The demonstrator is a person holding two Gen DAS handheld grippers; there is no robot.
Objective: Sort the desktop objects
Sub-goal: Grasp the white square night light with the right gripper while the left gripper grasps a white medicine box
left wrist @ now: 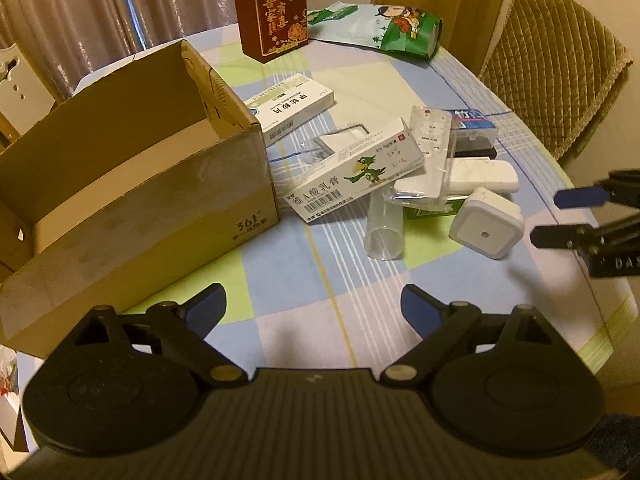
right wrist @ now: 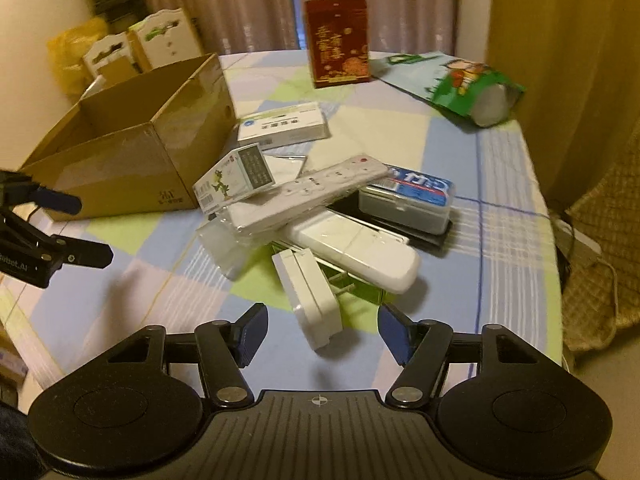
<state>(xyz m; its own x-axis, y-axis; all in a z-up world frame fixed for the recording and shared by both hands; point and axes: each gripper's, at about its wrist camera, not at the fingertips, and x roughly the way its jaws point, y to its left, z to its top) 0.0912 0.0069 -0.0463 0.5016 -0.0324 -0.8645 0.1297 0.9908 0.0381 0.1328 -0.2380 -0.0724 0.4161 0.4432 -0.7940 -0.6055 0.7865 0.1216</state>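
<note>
Counter w/ checked cloth carries everything. Big cardboard box sits at left, open top, looks empty as far as visible; near corner cut off by frame. Far side: red carton upright, snack bag lying flat. Mid-counter: white medicine box just beside the cardboard box, then a heap to the right: parrot-print box, remote in clear sleeve, blue-label case, white dongle, clear tube, white plug adapter nearest.

Left tongs wide open, holding nothing, hovering over bare cloth near the box. Right tongs also wide open, empty, adapter between its fingers' line but not touching.

Judging: sorting not started yet; picking first item. Next move prob. right tongs closing on the adapter, then carry left to the box. Adapter stands on edge, may tip.

Hard to tell: what's under the heap (green and black things partly hidden); right view blurred.
</note>
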